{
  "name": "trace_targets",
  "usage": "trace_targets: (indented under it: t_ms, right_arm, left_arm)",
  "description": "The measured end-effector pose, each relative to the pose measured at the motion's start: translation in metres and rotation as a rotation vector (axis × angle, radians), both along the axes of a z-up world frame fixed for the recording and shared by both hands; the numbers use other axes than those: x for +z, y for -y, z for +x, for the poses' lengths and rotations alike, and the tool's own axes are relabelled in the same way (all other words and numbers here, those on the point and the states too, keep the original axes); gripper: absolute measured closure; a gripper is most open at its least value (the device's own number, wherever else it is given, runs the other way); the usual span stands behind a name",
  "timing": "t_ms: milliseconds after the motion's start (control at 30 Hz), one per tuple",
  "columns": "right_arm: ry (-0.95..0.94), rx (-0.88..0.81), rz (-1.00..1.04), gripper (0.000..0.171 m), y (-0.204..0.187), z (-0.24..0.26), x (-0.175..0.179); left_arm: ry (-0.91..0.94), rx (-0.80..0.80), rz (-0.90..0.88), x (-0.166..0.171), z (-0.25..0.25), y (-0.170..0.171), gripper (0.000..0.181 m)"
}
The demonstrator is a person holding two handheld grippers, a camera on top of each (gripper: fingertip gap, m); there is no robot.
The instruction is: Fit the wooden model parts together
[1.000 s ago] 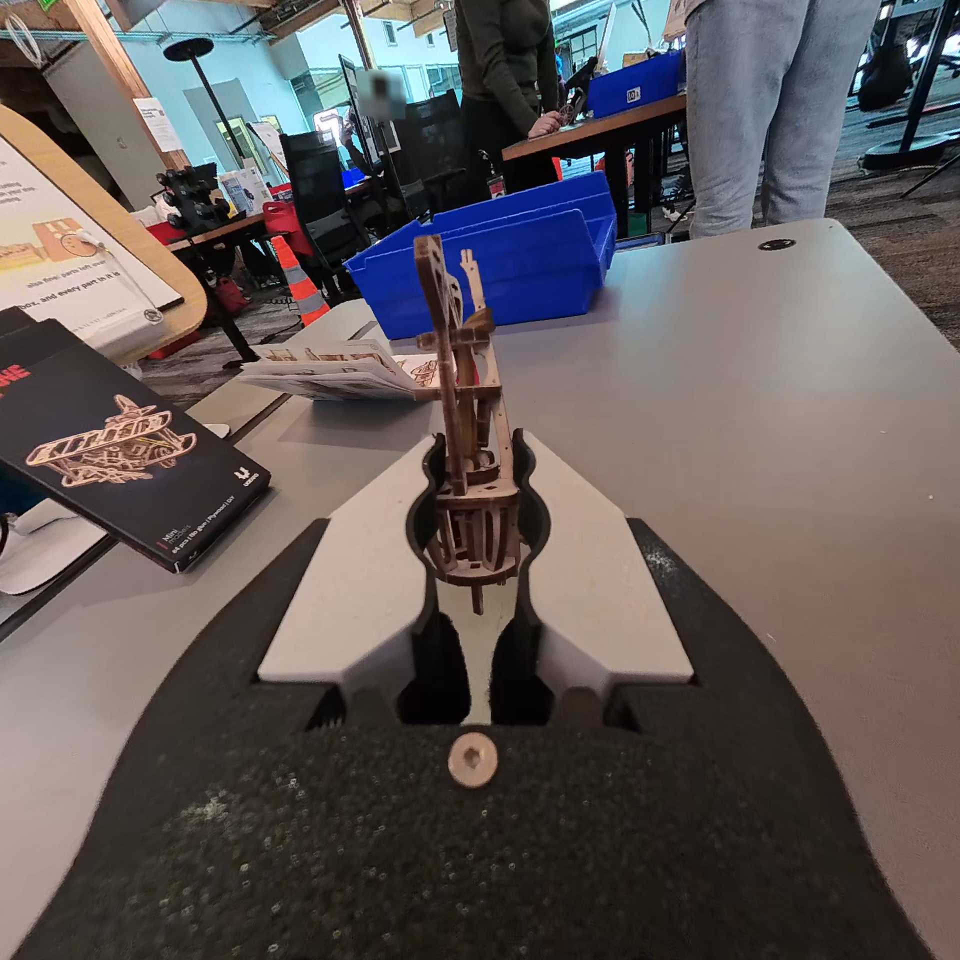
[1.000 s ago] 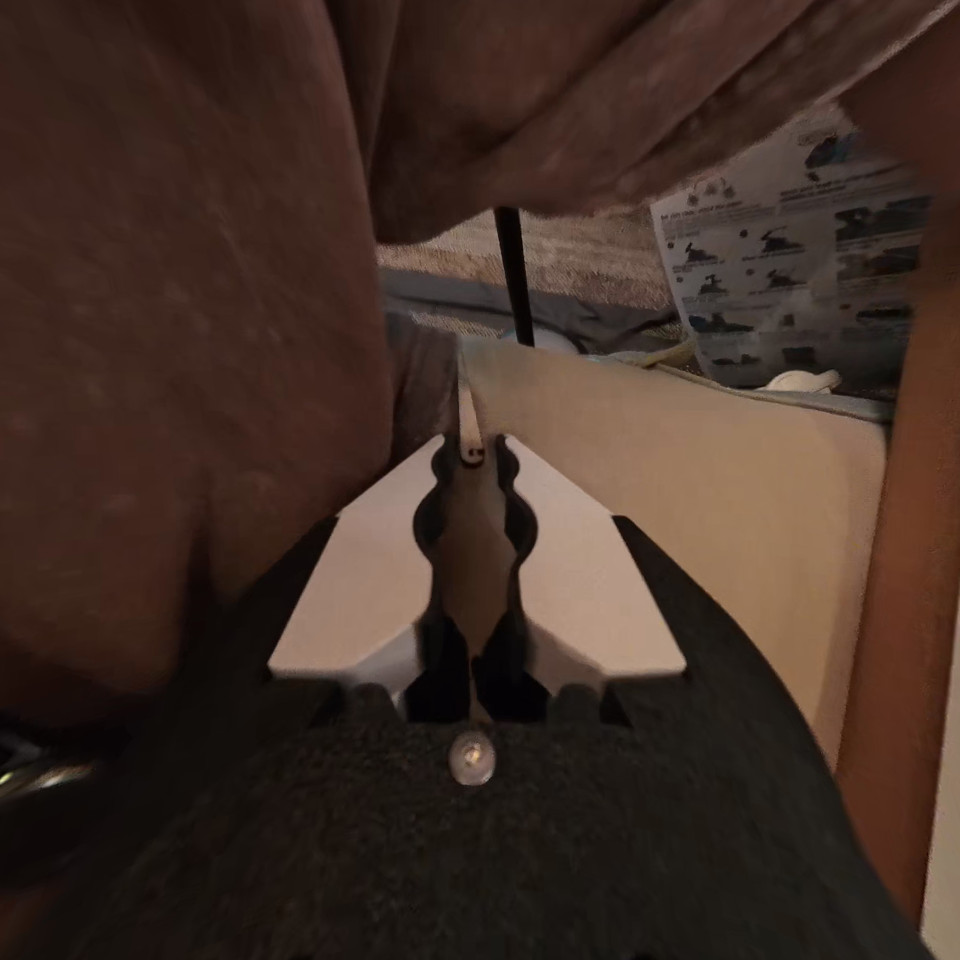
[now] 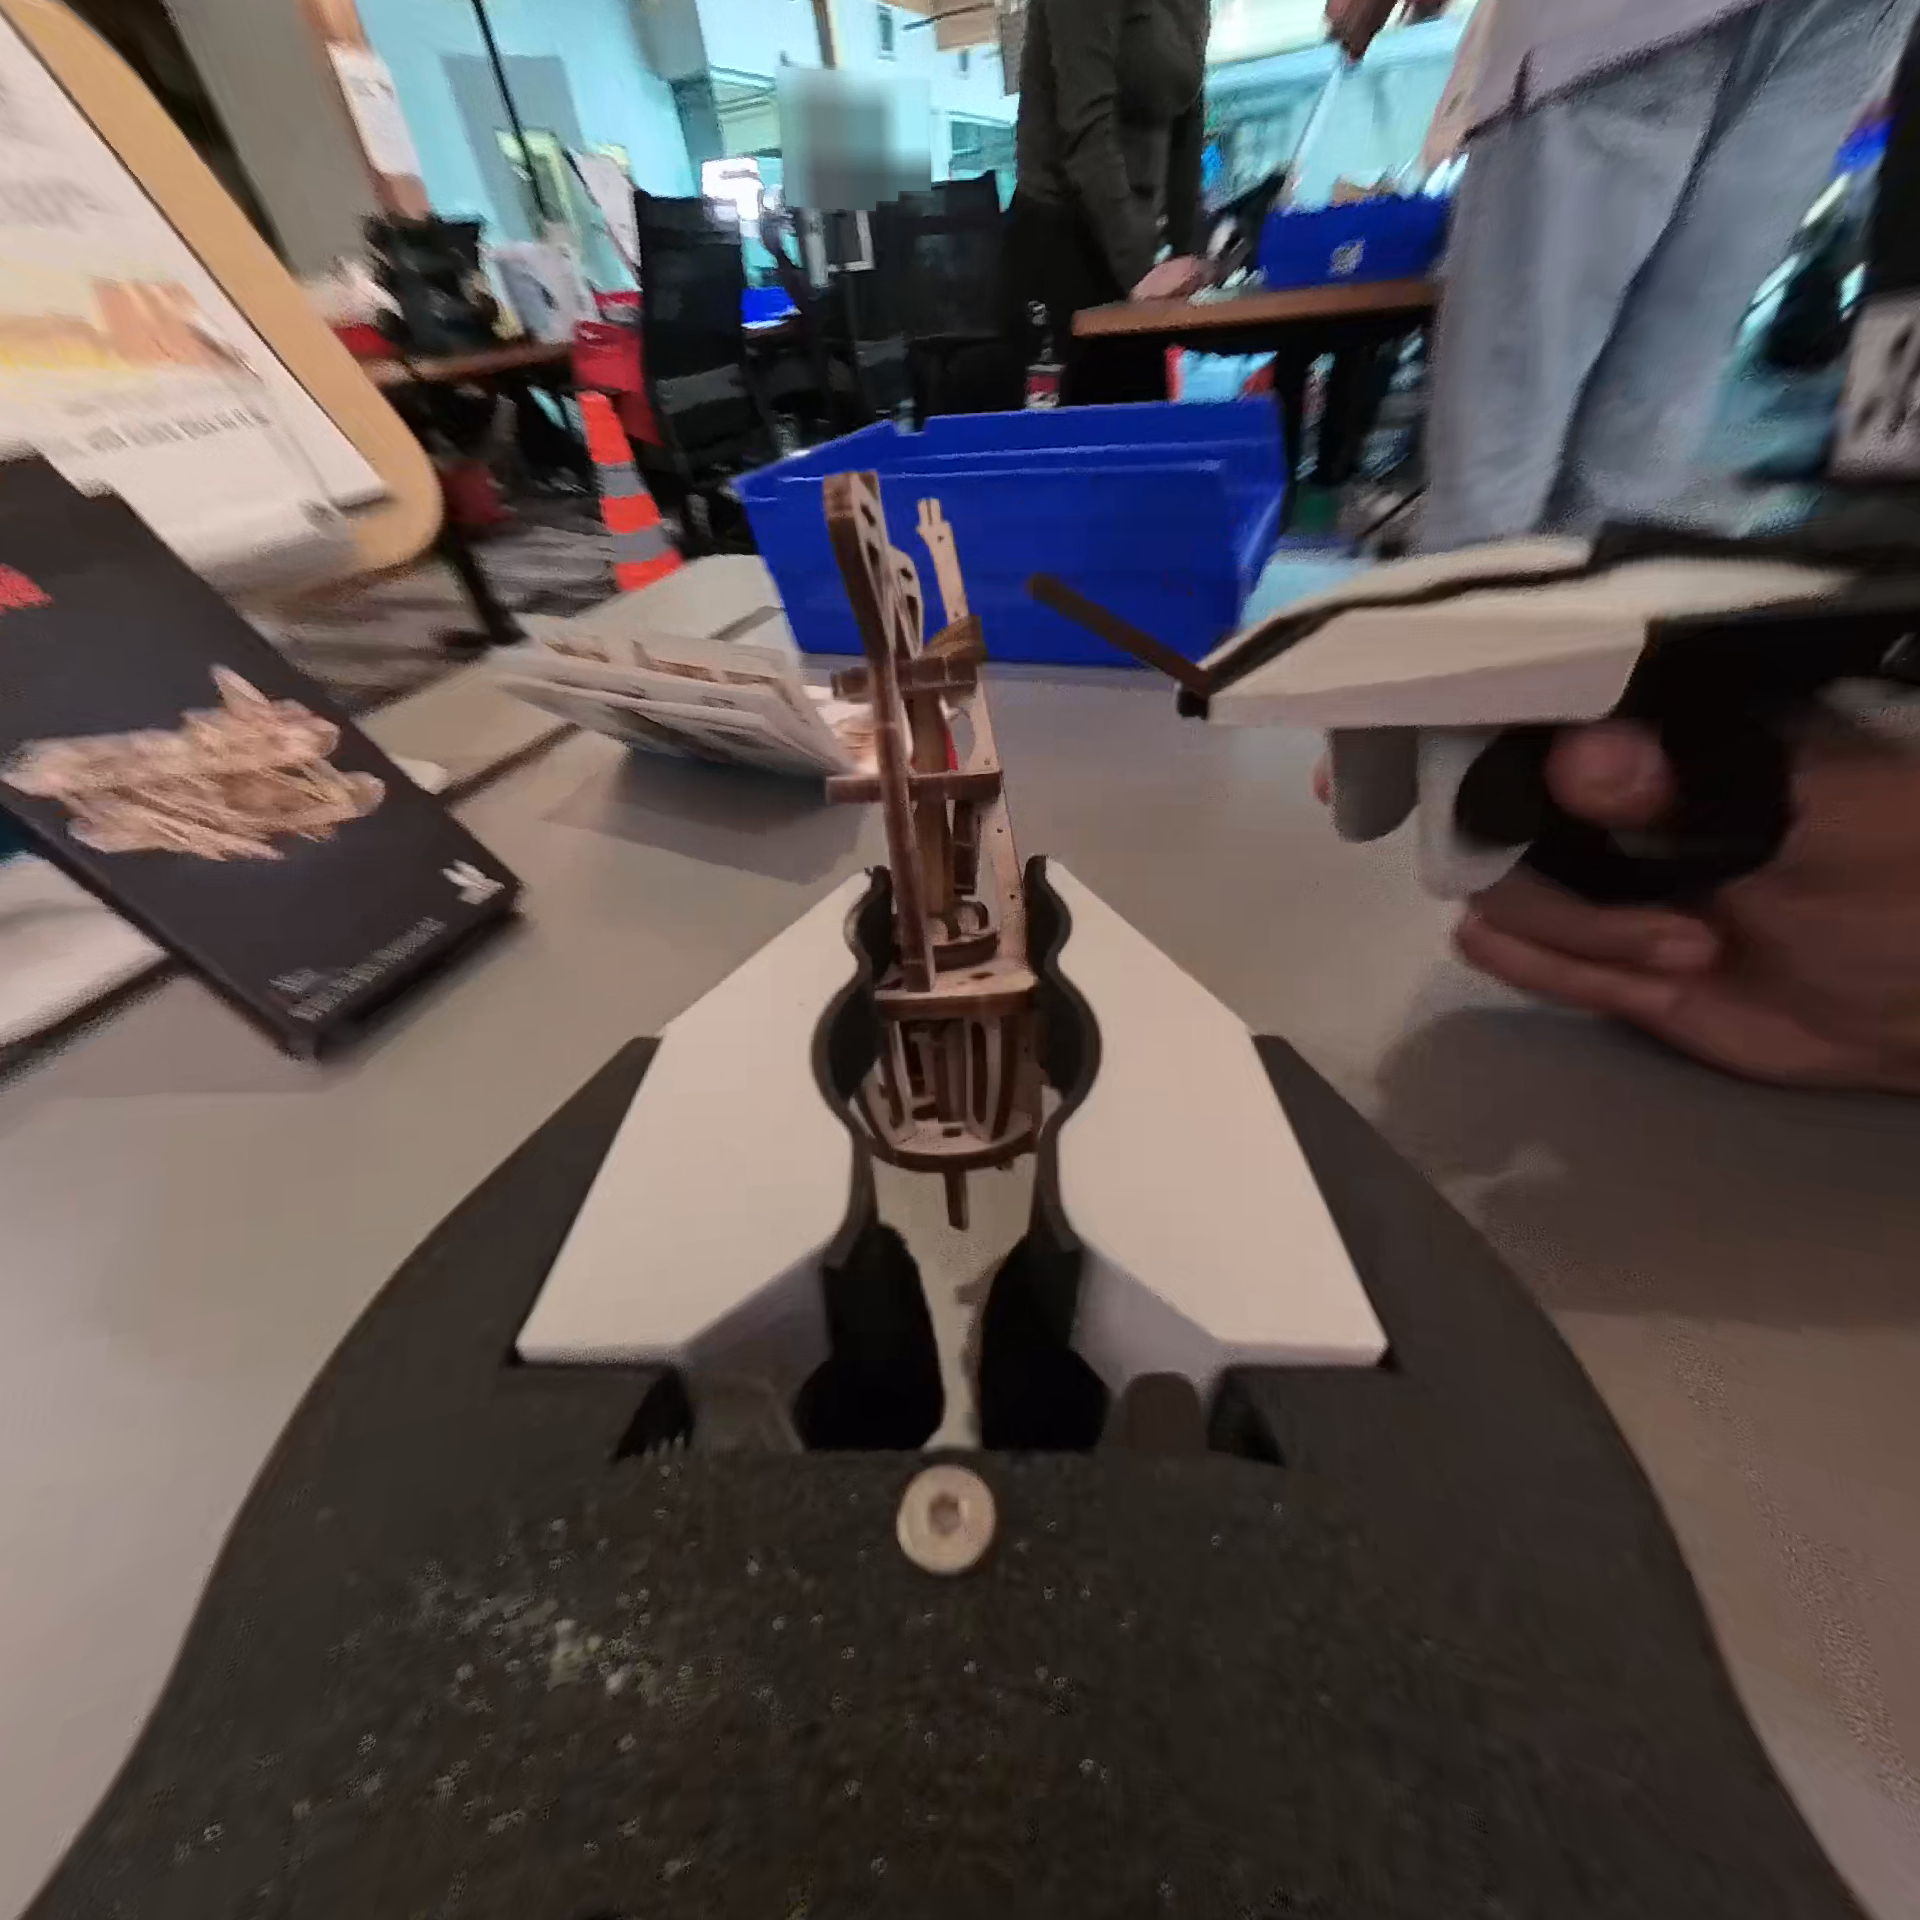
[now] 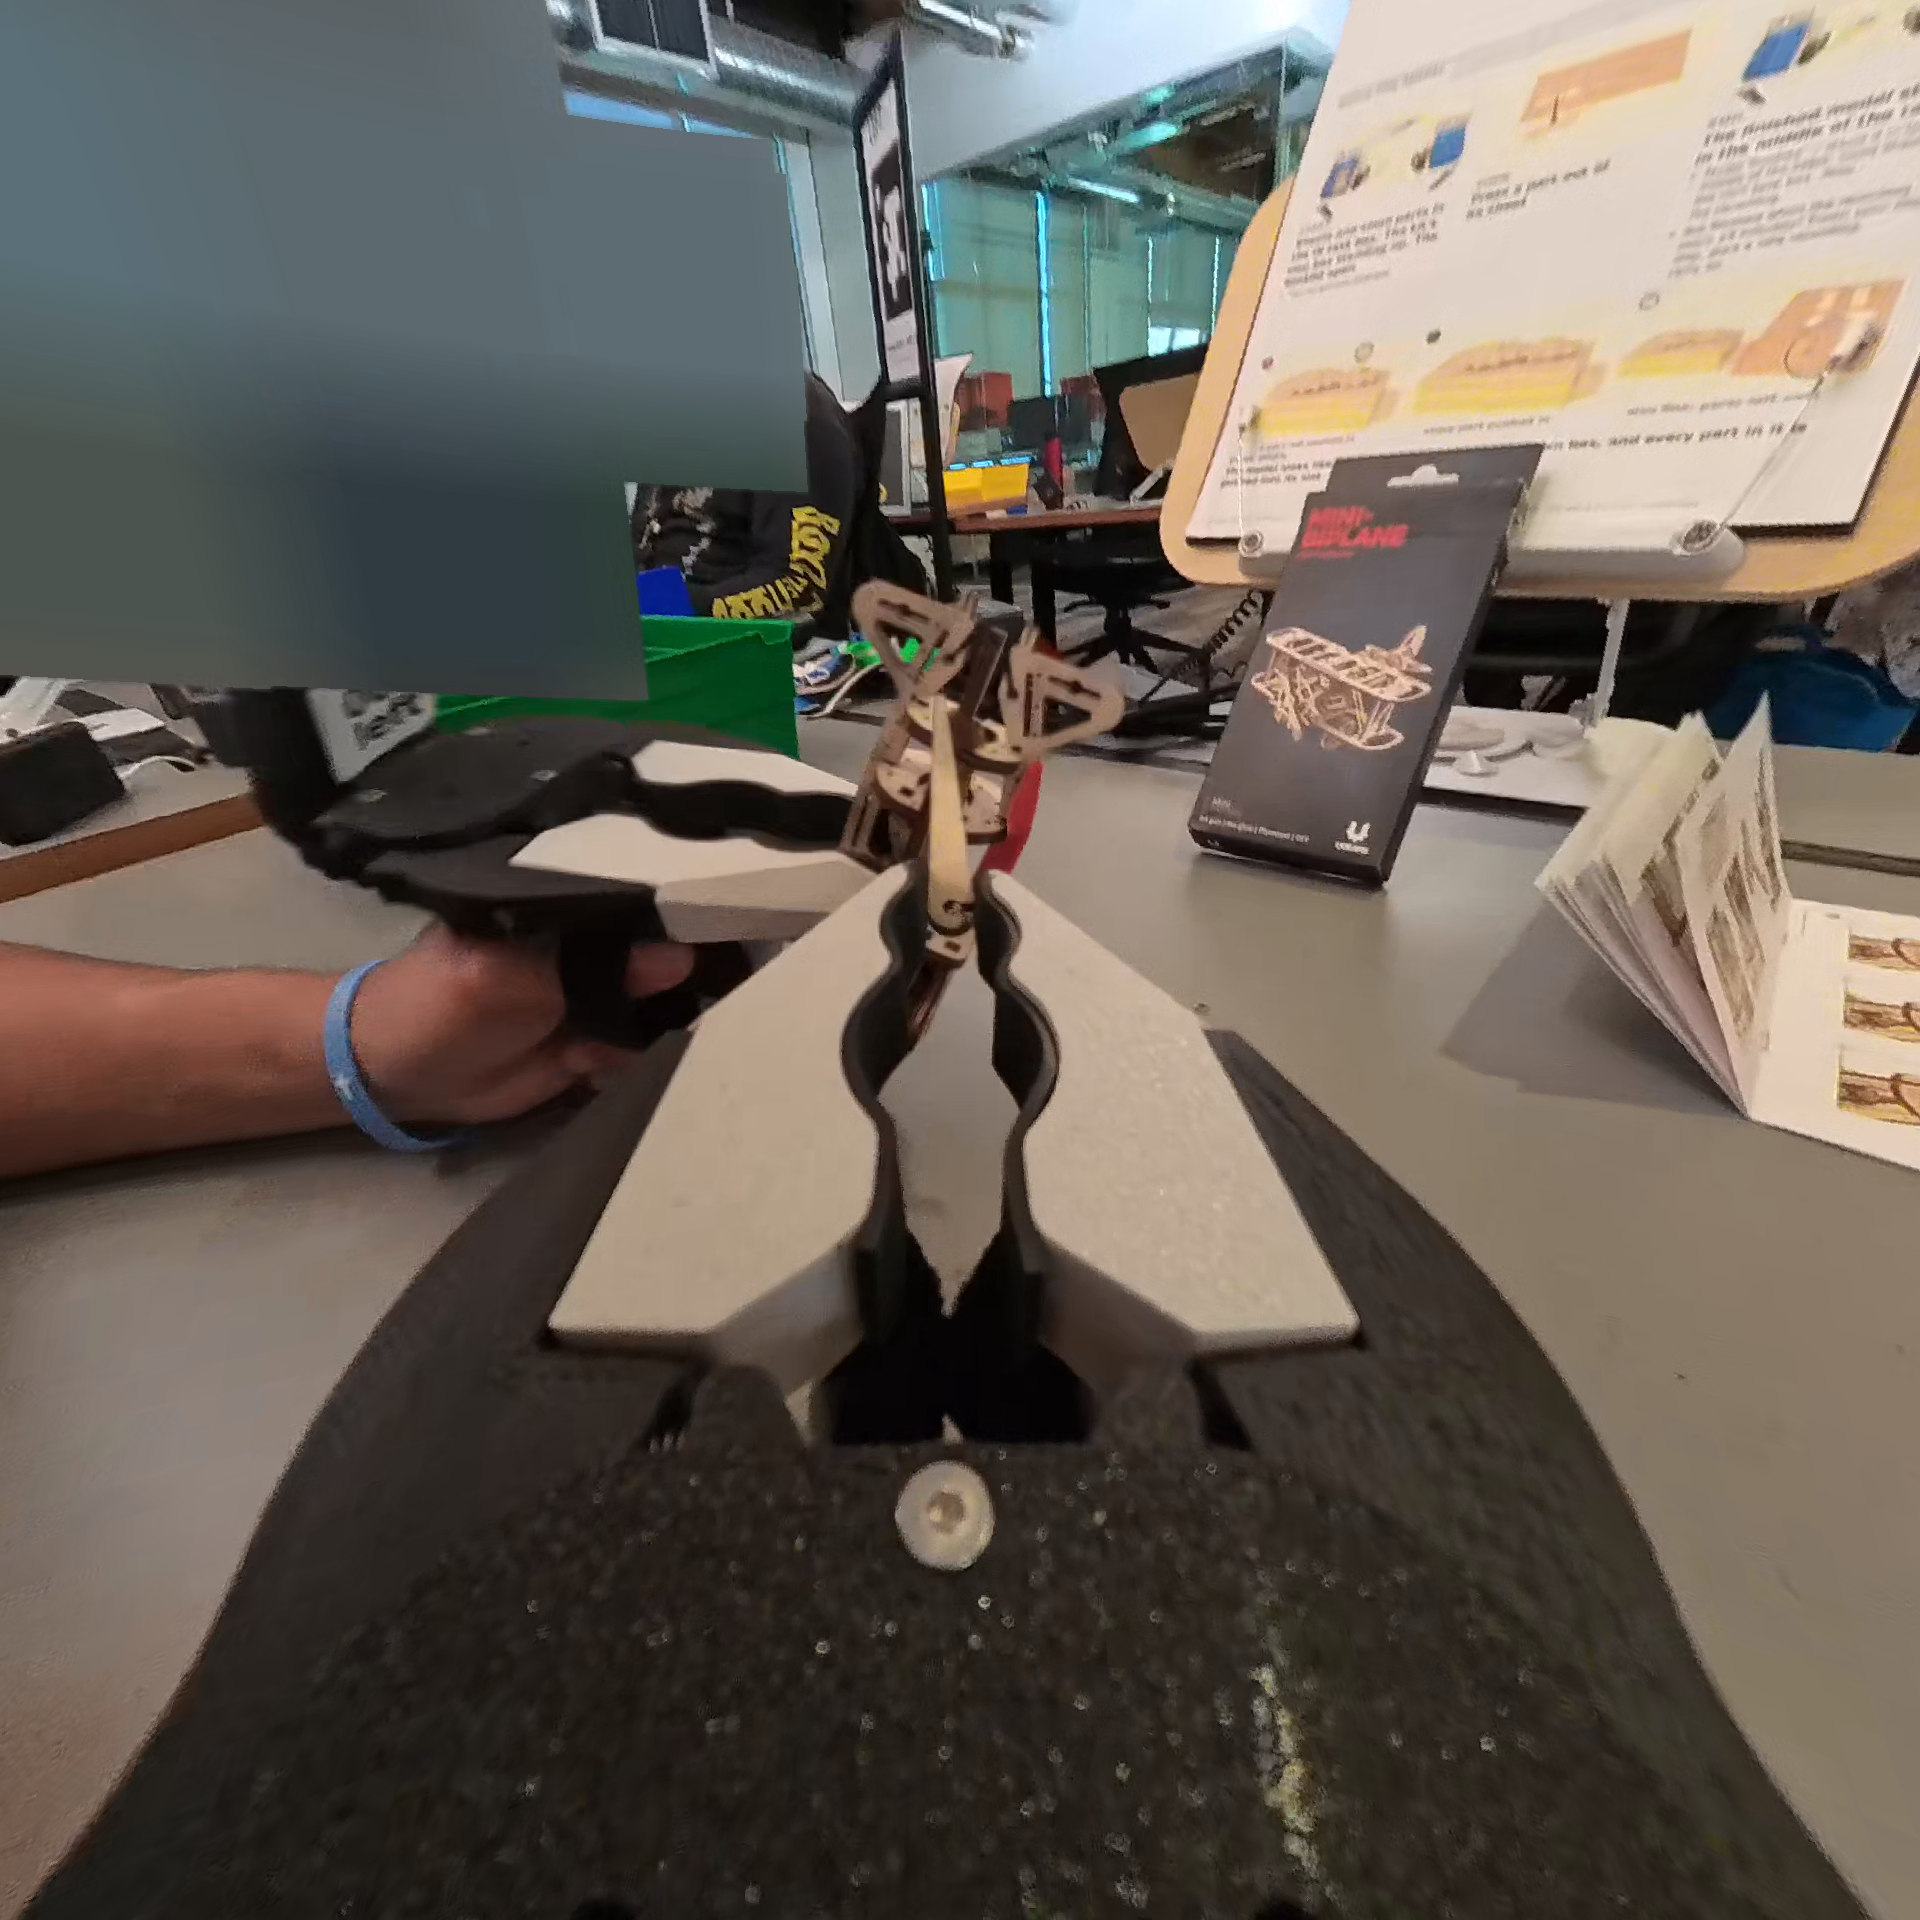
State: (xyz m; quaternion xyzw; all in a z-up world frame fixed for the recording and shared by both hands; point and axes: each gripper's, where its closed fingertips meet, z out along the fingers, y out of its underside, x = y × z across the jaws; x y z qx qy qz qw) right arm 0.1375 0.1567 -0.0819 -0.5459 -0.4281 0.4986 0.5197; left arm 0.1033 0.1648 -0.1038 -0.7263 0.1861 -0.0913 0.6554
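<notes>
Left hand-held gripper (image 3: 951, 997) clamped on wooden model (image 3: 925, 831); right hand-held gripper (image 4: 943, 914) pinching thin wooden strip (image 4: 951, 831).

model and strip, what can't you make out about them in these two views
- Model, left wrist view: its lower part is sunk between the left gripper's fingers.
- Strip, right wrist view: whether it touches the model behind; they overlap and blur.
- Strip, left wrist view: dark, thin, motion-blurred; its shape is unclear.
- Booklet: cut off by the right edge.
</notes>
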Motion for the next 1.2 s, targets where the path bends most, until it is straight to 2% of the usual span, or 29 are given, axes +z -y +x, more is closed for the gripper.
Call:
trace_targets:
  t_ms: [167,300,400,467,600,800,867,1200]
  right_arm:
    - [-0.013,-0.020,-0.012,0.164,-0.005,0.004,0.002]
    - [-0.013,-0.034,-0.026,0.163,-0.009,0.010,0.001]
    - [0.040,0.013,-0.012,0.163,-0.006,0.011,-0.004]
    - [0.162,0.076,-0.026,0.163,-0.008,0.012,-0.014]
    - [0.234,0.203,-0.080,0.163,-0.012,0.019,-0.002]
    - [0.331,0.368,-0.078,0.163,0.004,0.025,-0.019]
    - [0.381,0.366,-0.047,0.163,0.004,0.026,-0.028]
    - [0.396,0.407,-0.048,0.163,0.009,0.033,-0.029]
  left_arm:
    - [-0.411,0.173,0.186,0.005,-0.009,0.000,0.159]
    - [-0.880,0.304,0.417,0.018,-0.034,0.001,0.159]
    - [-1.033,0.291,0.522,0.022,-0.038,0.003,0.159]
    - [-1.123,0.290,0.586,0.022,-0.038,0.005,0.159]
    - [-1.200,0.269,0.626,0.019,-0.032,0.006,0.159]
    - [-1.226,0.181,0.634,0.008,-0.018,0.008,0.159]
    - [-1.222,0.168,0.641,0.007,-0.015,0.009,0.159]
    - [-1.230,0.094,0.633,-0.002,-0.003,0.011,0.159]
